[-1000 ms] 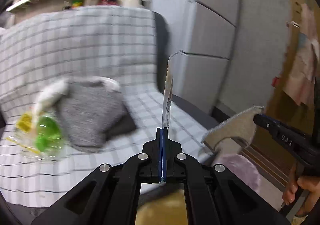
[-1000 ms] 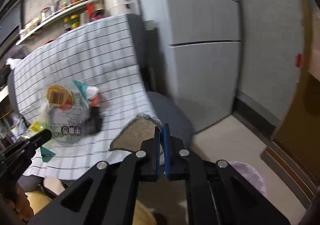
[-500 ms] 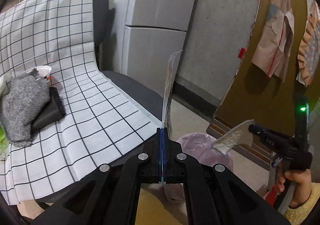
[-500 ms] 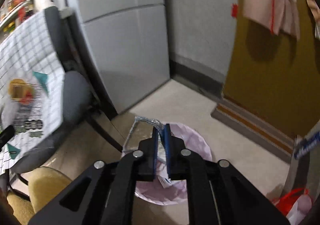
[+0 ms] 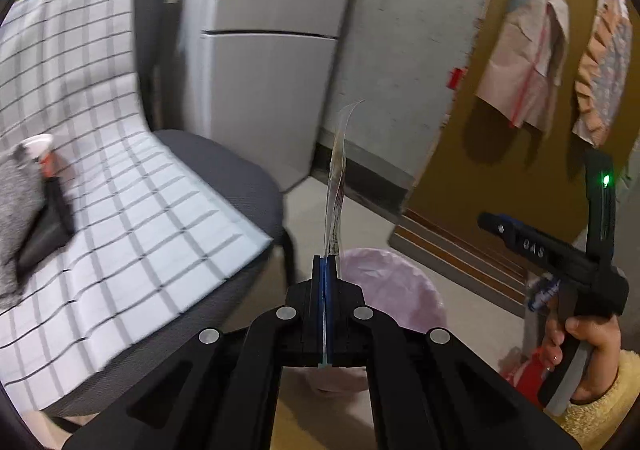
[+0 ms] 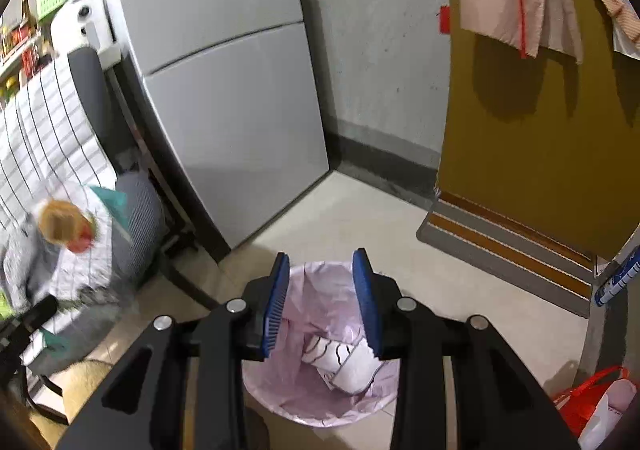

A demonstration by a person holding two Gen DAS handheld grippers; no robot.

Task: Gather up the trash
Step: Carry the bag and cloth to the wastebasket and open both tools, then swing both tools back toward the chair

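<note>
Right wrist view: right gripper [image 6: 322, 292], jaws just opening and empty, hangs over the pink-lined round bin [image 6: 320, 382] at 6 o'clock, white printed wrapper [image 6: 348, 362] inside; left gripper [image 5: 325, 270] clamps a thin upright plastic wrapper [image 5: 337, 186], undelivered.

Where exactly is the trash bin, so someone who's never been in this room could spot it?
Find the tall grey cabinet in the corner. On the floor before it, beside the chair, stands the bin. Its pale pink liner, holding a white wrapper, sets it apart.

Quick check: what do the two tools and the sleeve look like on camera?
Both tools are black with silver bolts and blue finger pads. Seen from the left tool, the right tool carries white lettering, a green indicator light and a grey handle. The sleeve is fuzzy yellow.
</note>
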